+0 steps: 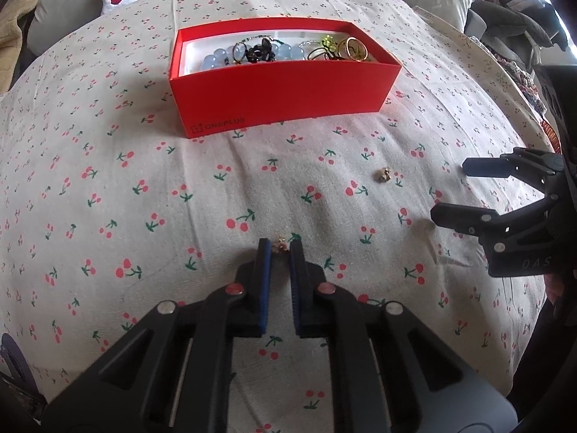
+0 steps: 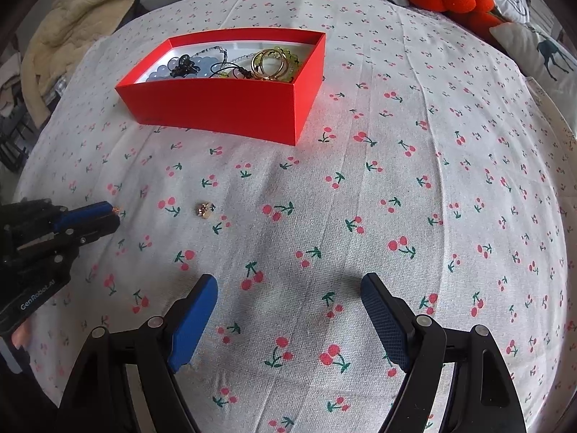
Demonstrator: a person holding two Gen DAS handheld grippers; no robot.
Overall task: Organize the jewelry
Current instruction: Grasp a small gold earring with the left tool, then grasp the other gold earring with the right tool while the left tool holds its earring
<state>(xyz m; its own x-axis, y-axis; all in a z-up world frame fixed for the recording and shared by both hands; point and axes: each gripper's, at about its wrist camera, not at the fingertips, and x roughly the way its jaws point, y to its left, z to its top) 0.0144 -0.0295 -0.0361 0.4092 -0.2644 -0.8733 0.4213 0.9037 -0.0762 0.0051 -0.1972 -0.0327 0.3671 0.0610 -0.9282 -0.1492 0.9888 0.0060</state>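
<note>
Surface: cherry-print cloth (image 2: 360, 187). Red box (image 1: 281, 86), far centre, holds bracelets and rings. Left gripper (image 1: 280, 252) nips a small gold earring (image 1: 281, 245) at the tips; light, slippery, likely bendable. Second earring (image 2: 205, 210) loose nearby. Right gripper (image 2: 288, 288) spread wide, empty.

Soft, even daylight on the cloth (image 2: 360, 187), faint grey shadows beneath the right tongs (image 2: 288, 285), a red glow spilling off the box (image 2: 223, 108), sharp at centre, heavy fisheye bowing and dark vignette at the edges.
</note>
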